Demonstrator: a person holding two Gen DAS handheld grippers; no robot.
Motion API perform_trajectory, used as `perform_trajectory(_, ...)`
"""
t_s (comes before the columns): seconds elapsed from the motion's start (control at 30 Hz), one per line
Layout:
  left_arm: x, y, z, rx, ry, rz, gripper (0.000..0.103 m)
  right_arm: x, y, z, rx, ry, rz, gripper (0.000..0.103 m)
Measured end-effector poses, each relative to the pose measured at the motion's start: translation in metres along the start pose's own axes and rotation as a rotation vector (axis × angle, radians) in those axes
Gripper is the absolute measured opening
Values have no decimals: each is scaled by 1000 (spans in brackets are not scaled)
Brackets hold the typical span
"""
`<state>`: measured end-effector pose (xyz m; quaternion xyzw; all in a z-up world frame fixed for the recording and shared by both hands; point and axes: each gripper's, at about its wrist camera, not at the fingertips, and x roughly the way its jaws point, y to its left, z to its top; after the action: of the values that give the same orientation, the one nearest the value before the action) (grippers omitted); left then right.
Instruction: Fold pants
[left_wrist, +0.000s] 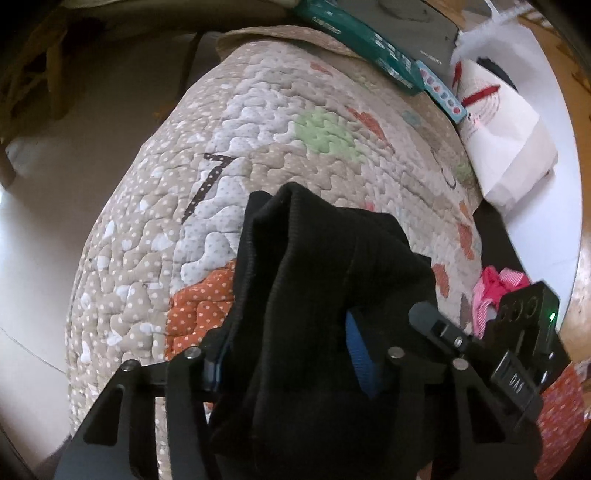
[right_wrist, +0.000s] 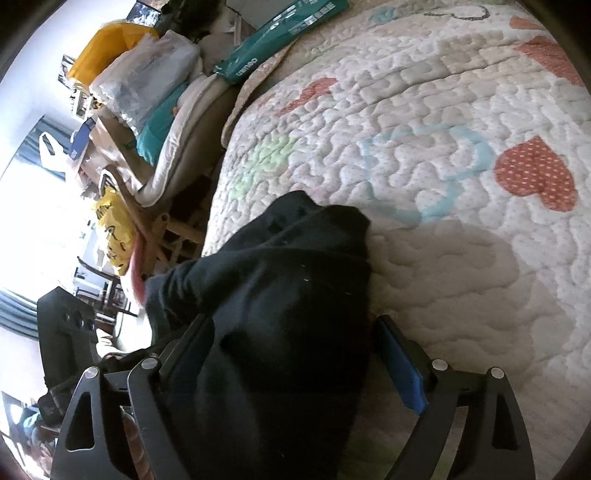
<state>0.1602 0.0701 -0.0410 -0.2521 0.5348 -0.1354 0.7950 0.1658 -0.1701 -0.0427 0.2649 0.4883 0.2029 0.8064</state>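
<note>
Pants (left_wrist: 317, 280) are hanging bunched up between the fingers of both my grippers, lifted over the quilt (left_wrist: 258, 122). My left gripper (left_wrist: 291, 354) is pinching a thick fold of the black cloth, and my right gripper (right_wrist: 295, 365) is holding another bunch of it, though its blue pad (right_wrist: 400, 365) is standing a little off the cloth, so I cannot tell how tight that hold is. From each gripper the cloth is running forward, away from me, toward the middle of the quilt. That is where I am thinking of laying the pants down flat. I cannot tell which end is the waist. At the far edge a green box (left_wrist: 365, 40) and a white bag (left_wrist: 506, 140) are sitting, well apart from the pants. A pink striped cloth (left_wrist: 491, 291) is lying near my left gripper, off the quilt. Nothing is blocking the middle.
</note>
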Motion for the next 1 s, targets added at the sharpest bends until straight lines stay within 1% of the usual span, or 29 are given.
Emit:
perform_trajectory(0.07,-2,0,0,-8,-11,-3,46,3,4,-2,-19,18,23,85)
perform_trajectory(0.1,-3,-2,-1,-3,-16,1,44,4,6,-3,-25,22,18,80)
perform_trajectory(0.13,-4,-5,-1,7,-24,9,43,3,8,-4,-32,17,9,72)
perform_trajectory(0.17,-6,-8,-2,20,-33,17,41,2,9,-4,-33,16,9,68)
perform_trajectory(0.23,-9,-13,-3,38,-48,27,39,-1,7,-4,-20,16,20,53)
perform_trajectory(0.33,-13,-14,-3,34,-59,15,36,-7,10,-3,-15,13,36,41)
perform_trajectory(0.43,-15,-13,-1,14,-56,-7,33,-12,20,-2,-50,10,30,35)
perform_trajectory(0.57,-17,-11,4,-20,-55,-48,32,-20,40,0,-132,5,-14,33)
perform_trajectory(0.67,-12,-1,7,-85,-25,-81,36,-21,41,3,-145,13,-30,35)
perform_trajectory(0.7,-11,4,8,-114,-16,-94,40,-17,34,5,-116,31,-25,40)
perform_trajectory(0.77,-12,13,8,-155,-7,-113,45,-12,19,6,-55,56,-22,49)
perform_trajectory(0.83,-15,18,8,-172,-3,-130,49,-11,5,5,1,53,-18,63)
perform_trajectory(0.9,-24,20,10,-169,-21,-128,52,-11,-5,4,38,55,-4,67)
perform_trajectory(1.0,-34,17,15,-134,-42,-90,59,-10,-10,5,40,60,11,67)
